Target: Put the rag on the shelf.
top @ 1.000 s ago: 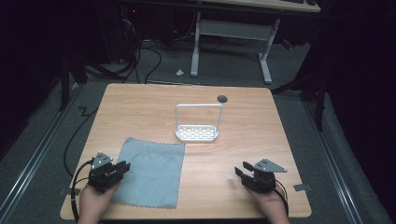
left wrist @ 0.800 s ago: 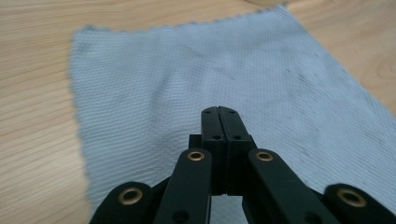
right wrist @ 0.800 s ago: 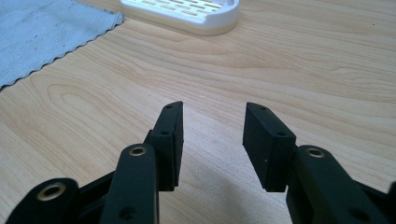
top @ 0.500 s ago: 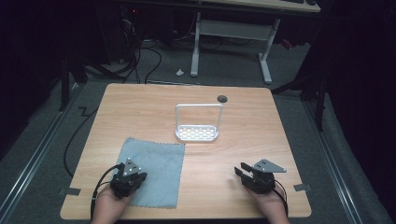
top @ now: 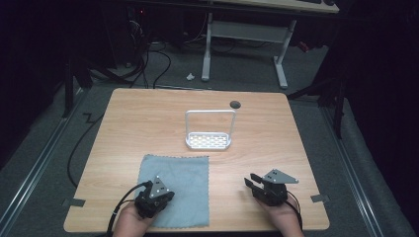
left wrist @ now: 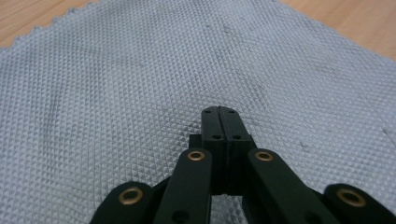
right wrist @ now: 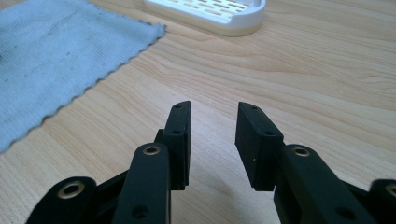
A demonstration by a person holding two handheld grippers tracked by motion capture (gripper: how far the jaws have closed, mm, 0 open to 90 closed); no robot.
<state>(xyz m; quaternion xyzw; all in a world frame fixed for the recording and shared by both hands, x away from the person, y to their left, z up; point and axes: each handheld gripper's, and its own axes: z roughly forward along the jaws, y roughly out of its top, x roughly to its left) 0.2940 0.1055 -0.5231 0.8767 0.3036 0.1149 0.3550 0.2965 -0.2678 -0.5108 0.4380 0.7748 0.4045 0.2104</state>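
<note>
While the left gripper [top: 154, 196] sits over the near left part of the grey cloth [top: 180, 187], its jaws are pressed fully together just above the weave, holding nothing that can be seen. Spread flat, the cloth lies on the near left of the wooden table [top: 148, 118]. Well to the right, the right gripper [top: 257, 186] rests low over bare wood, jaws parted and empty. A white slotted rack [top: 208, 140] stands at mid-table, beyond the cloth.

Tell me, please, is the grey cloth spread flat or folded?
Spread flat: the cloth lies as one open sheet on the table, with no folds visible.
</note>
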